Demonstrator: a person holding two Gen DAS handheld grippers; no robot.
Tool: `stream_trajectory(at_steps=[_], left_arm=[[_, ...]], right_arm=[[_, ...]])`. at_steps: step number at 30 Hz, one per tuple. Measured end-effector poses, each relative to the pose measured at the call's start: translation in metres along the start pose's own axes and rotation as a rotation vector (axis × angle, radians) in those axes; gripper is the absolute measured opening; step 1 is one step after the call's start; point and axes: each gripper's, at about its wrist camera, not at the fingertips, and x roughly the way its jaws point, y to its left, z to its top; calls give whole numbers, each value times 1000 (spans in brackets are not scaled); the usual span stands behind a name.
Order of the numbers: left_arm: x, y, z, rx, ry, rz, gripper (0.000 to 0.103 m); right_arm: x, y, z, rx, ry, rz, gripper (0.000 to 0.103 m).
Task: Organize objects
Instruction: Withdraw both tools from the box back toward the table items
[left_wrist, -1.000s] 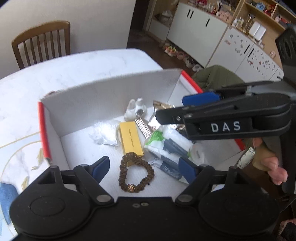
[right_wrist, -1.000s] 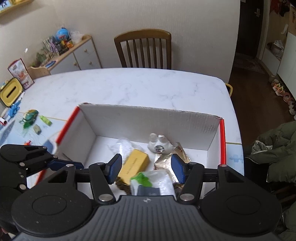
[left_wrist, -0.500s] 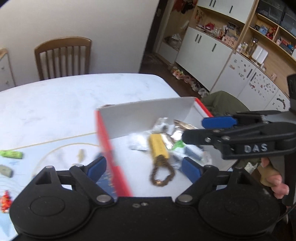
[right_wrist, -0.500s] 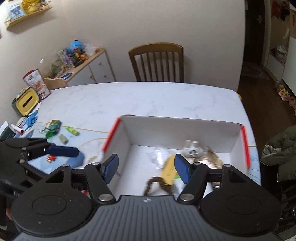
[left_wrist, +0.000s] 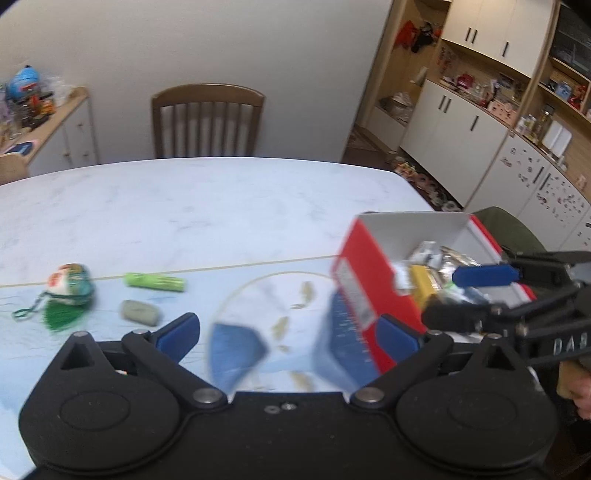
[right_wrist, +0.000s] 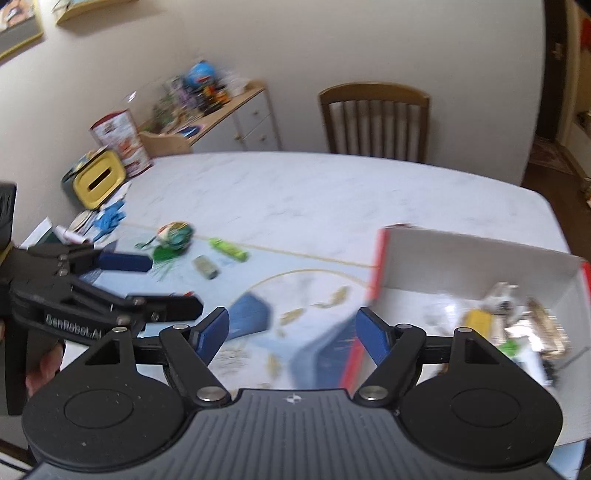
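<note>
A wooden chair (left_wrist: 208, 120) with a slatted back stands at the far edge of the white marbled counter (left_wrist: 207, 206), against a plain pale wall (left_wrist: 221, 44). To the left, a low sideboard (right_wrist: 236, 114) with white drawers carries a blurred clutter of colourful toys and packets. On the right, white cabinets (left_wrist: 458, 125) with dark handles sit beneath open wooden shelves (left_wrist: 554, 85) crowded with small items, and a white door below them bears many small stickers or magnets. Shoes (left_wrist: 421, 181) lie along the dark floor. An olive-green garment (left_wrist: 509, 230) lies heaped beyond the counter's right corner.
</note>
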Motion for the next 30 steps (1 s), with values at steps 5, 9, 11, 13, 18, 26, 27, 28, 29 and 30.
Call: stream_trajectory(at_steps=[5,9,11,13,18,26,27,28,29,30], left_arm=[[-8,45,-6,-35,1,39,102],[-9,80,-11,-62,10,80,102],[-8,96,-12,-79,13,108,102],[-6,113,-12,-99,14,131,102],[8,152,-7,-173,54,173,102],[30,197,10,-207,78,229,102],[34,200,12,-205,82,234,102],[38,204,14,-203,86,236,102],[43,208,16,-202,90,241,102],[47,211,17,-201,96,245,102]], right_arm=[[26,46,-2,-26,32,19,80],[49,78,-5,-47,77,21,80],[62,93,-6,-56,102,28,81],[74,107,-7,-64,130,33,81],[112,139,-3,-82,238,35,81],[162,167,4,-106,328,28,81],[168,169,6,-107,336,26,81],[174,171,7,-111,343,22,81],[180,173,9,-116,349,18,81],[186,175,11,-120,356,15,81]])
